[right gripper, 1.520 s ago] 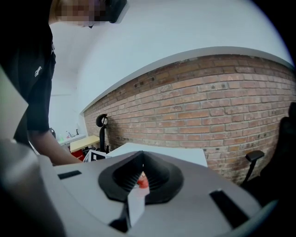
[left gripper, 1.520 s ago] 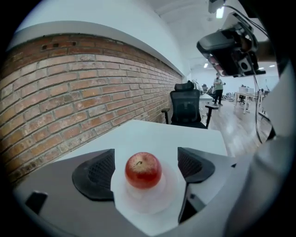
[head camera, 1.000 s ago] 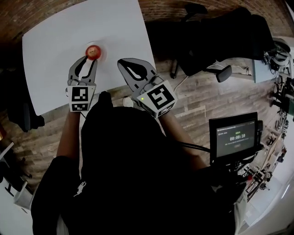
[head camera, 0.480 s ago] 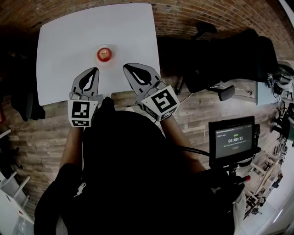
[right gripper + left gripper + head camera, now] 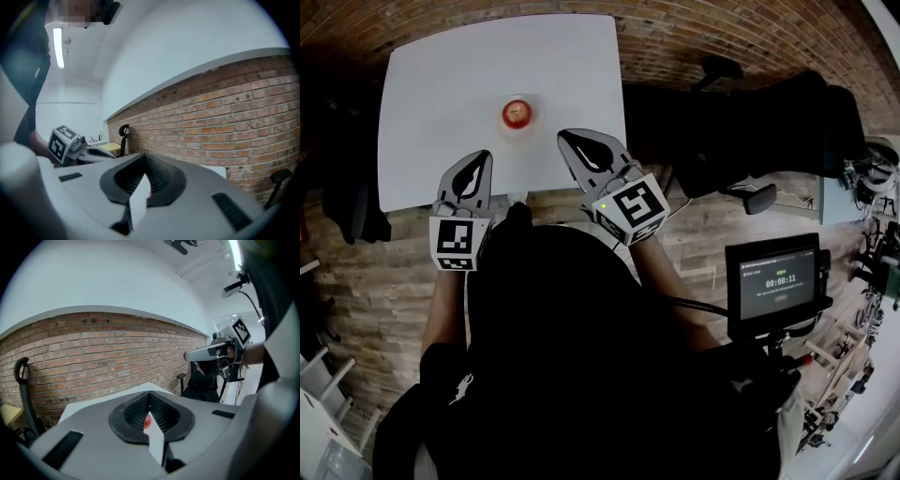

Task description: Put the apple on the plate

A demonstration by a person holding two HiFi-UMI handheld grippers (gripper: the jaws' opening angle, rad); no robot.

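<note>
A red apple [image 5: 517,112] rests on a small white plate [image 5: 533,119] that hardly stands out from the white table [image 5: 441,84]. My left gripper [image 5: 477,156] hovers at the table's near edge, short of the apple and to its left. Its jaws have just been closing, meet at the tips and hold nothing. In the left gripper view the apple [image 5: 146,420] shows as a red sliver beyond the closed tips. My right gripper [image 5: 565,137] is shut and empty, near the front edge to the right of the plate.
Dark office chairs [image 5: 741,122] stand right of the table on the wood floor. A monitor on a stand [image 5: 776,281] is at my right. A brick wall [image 5: 93,357] lies beyond the table, with a black rack [image 5: 21,376] at its left.
The left gripper has drawn back from the apple toward the table's near edge and its jaws have come together. The apple stays on the plate. The right gripper has barely moved.
</note>
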